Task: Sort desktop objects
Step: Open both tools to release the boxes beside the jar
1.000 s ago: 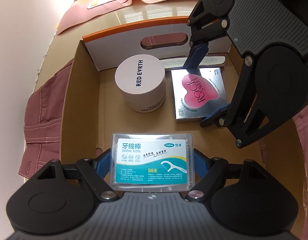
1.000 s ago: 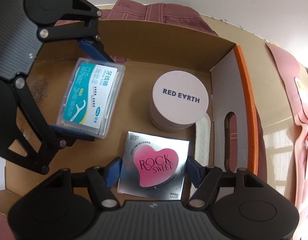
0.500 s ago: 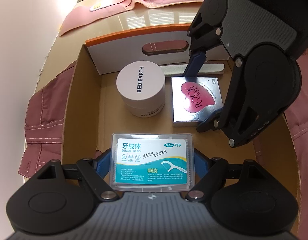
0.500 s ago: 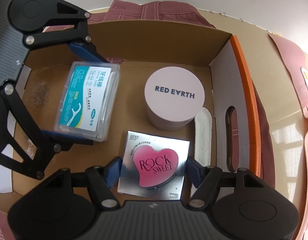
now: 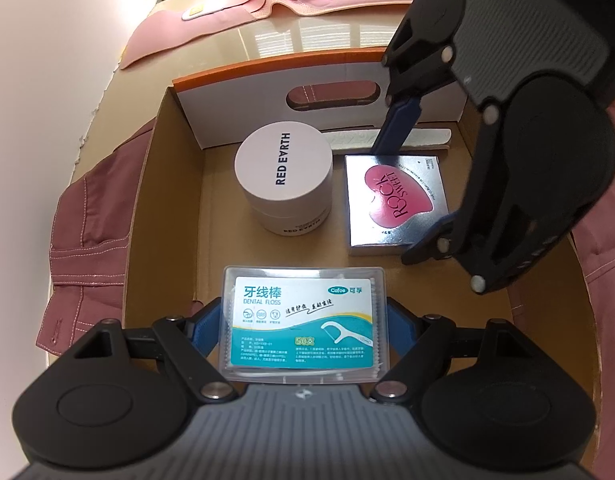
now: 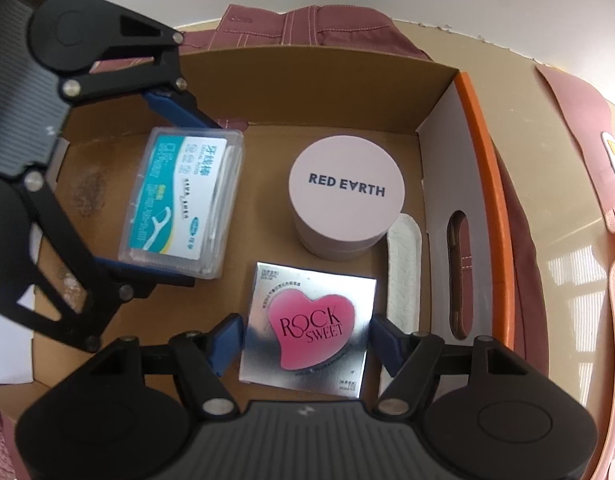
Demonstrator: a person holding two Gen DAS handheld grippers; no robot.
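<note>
The left gripper [image 5: 303, 316] is squeezing the dental floss box [image 5: 304, 322] inside the cardboard box [image 5: 169, 216]. The right gripper [image 6: 305, 334] has just been opening around the silver Rock Sweet box [image 6: 309, 326], its pads not pressing it. The round Red Earth jar [image 6: 345, 196] is sitting at 12 o'clock from that silver box.

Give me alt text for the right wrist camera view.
The right gripper, its fingers just opening, straddles a silver Rock Sweet box on the floor of a cardboard box. Beside it the left gripper clamps a dental floss case; a Red Earth jar stands behind.
</note>
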